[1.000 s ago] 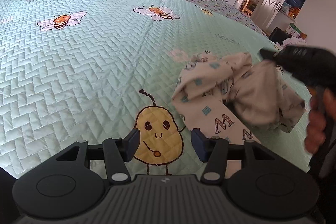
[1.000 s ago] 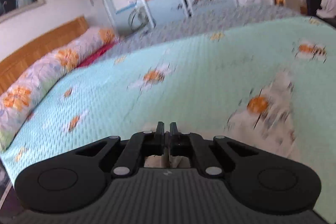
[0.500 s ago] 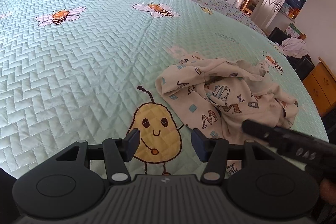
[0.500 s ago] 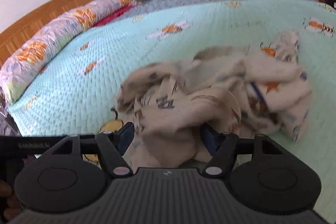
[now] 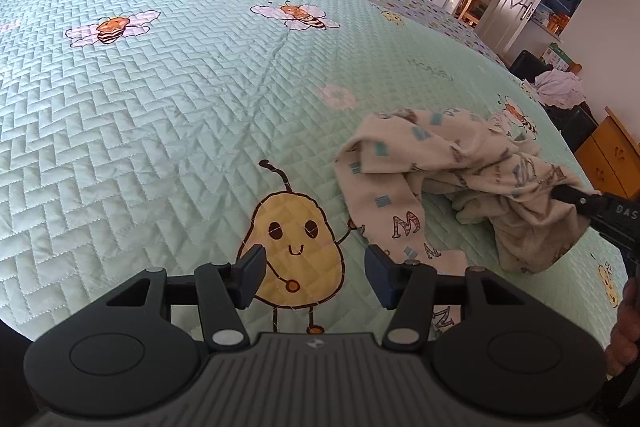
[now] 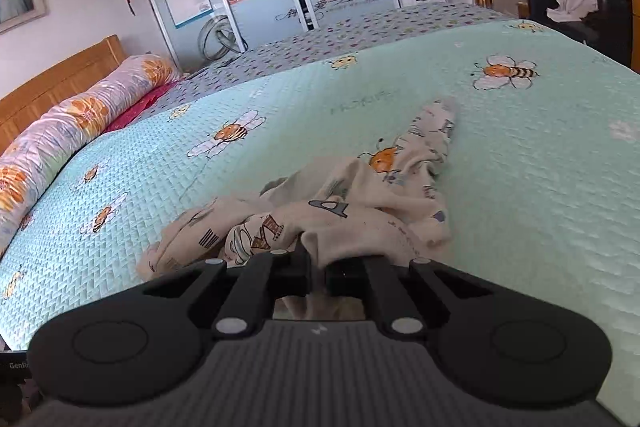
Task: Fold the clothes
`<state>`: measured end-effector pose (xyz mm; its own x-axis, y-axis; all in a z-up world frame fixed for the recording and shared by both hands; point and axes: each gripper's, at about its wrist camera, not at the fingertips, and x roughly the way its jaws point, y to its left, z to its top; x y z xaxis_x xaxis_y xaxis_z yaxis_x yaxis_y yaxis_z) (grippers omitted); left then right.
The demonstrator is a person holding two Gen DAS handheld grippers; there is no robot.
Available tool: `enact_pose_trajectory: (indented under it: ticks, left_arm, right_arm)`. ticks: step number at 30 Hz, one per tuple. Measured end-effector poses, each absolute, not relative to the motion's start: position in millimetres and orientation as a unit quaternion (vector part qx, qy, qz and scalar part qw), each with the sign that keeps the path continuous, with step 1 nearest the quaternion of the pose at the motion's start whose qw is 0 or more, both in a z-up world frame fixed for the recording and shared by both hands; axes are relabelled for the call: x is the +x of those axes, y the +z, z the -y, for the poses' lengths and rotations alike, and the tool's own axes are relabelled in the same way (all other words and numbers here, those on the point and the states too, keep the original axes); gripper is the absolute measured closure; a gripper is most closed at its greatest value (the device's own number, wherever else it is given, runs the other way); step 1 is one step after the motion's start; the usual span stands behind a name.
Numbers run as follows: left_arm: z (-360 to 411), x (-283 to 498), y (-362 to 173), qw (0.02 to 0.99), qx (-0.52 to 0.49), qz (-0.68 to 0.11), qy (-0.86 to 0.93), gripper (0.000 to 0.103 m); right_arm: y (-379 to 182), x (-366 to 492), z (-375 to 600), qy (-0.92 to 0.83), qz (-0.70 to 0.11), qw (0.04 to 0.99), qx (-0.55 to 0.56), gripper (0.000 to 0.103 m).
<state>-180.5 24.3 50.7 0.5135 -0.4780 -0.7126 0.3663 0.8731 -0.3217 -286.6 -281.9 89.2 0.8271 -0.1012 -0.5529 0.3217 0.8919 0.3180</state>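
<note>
Garment [image 6: 360, 211] crumpled on bedspread [image 5: 180, 107] — right gripper [image 6: 318, 267] closing on it (fold pinched)

The left gripper [image 5: 312, 277] points down at the bed, near its front edge; its jaws stand apart with nothing between them. The right gripper [image 6: 318, 269] is closing its jaws, and a fold of cloth [image 6: 352, 227] is pinched between them. A hand [image 5: 624, 327] holds the right gripper from below, at the bed's right edge.
</note>
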Motion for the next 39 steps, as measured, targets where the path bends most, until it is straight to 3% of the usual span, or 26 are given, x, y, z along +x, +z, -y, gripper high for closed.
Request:
enact_pose_trajectory:
  ticks: [3,7,10,11,15,20,21,22,23,25,28,30,33,36,39]
  left_arm:
    - [-20.9,-182.9,51.7,0.866,-0.059,-0.428,-0.25,0.046]
    - [-16.9,-184.3,52.4,0.866,-0.052,-0.428,-0.255,0.045]
    - [-11.3,-186.5,53.7,0.864,-0.045,-0.427,-0.262,0.045]
    - [-9.4,-187.8,54.3,0.864,-0.042,-0.427,-0.265,0.045]
    - [-5.9,-192.7,57.9,0.864,-0.035,-0.423,-0.27,0.045]
    - [-9.4,-191.2,60.3,0.867,-0.031,-0.424,-0.26,0.045]
    - [-10.0,-190.6,60.4,0.868,-0.03,-0.424,-0.257,0.045]
    - [-10.9,-190.4,60.7,0.868,-0.03,-0.424,-0.255,0.045]
    - [-11.0,-190.5,60.7,0.869,-0.03,-0.425,-0.254,0.045]
    - [-10.9,-190.9,60.7,0.869,-0.031,-0.425,-0.252,0.045]
    - [-8.9,-190.6,58.6,0.867,-0.031,-0.428,-0.254,0.045]
    - [-6.1,-190.1,56.1,0.864,-0.032,-0.433,-0.257,0.045]
    - [-3.0,-190.5,54.2,0.857,-0.036,-0.44,-0.266,0.045]
    - [-3.3,-192.8,56.6,0.859,-0.035,-0.436,-0.267,0.044]
    - [-5.2,-192.7,58.2,0.861,-0.04,-0.433,-0.265,0.044]
  right_arm:
    - [88.3,-303.8,290.0,-0.073,-0.303,0.92,0.238,0.056]
    - [102.8,-337.4,289.2,-0.01,-0.255,0.928,0.272,0.049]
    - [122.5,-343.1,295.2,-0.036,-0.198,0.943,0.266,0.026]
    - [124.8,-335.6,298.4,-0.054,-0.198,0.947,0.248,0.023]
    - [104.1,-285.8,321.3,-0.101,-0.244,0.938,0.223,0.022]
    - [43.3,-231.9,356.9,-0.179,-0.291,0.888,0.306,0.023]
    - [34.8,-229.0,358.3,-0.166,-0.289,0.884,0.327,0.035]
    - [28.3,-226.6,356.1,-0.137,-0.293,0.88,0.348,0.063]
    - [27.3,-224.9,349.9,-0.118,-0.3,0.879,0.352,0.071]
    - [41.2,-234.3,320.2,-0.095,-0.305,0.899,0.3,0.078]
    - [65.3,-273.6,278.1,-0.018,-0.289,0.917,0.274,0.08]
    - [74.3,-299.5,254.4,0.048,-0.288,0.919,0.265,0.077]
    - [82.1,-323.8,239.7,0.044,-0.293,0.928,0.225,0.055]
    - [95.7,-336.8,255.3,0.006,-0.251,0.94,0.233,0.048]
    - [103.8,-328.0,285.3,-0.052,-0.218,0.943,0.244,0.02]
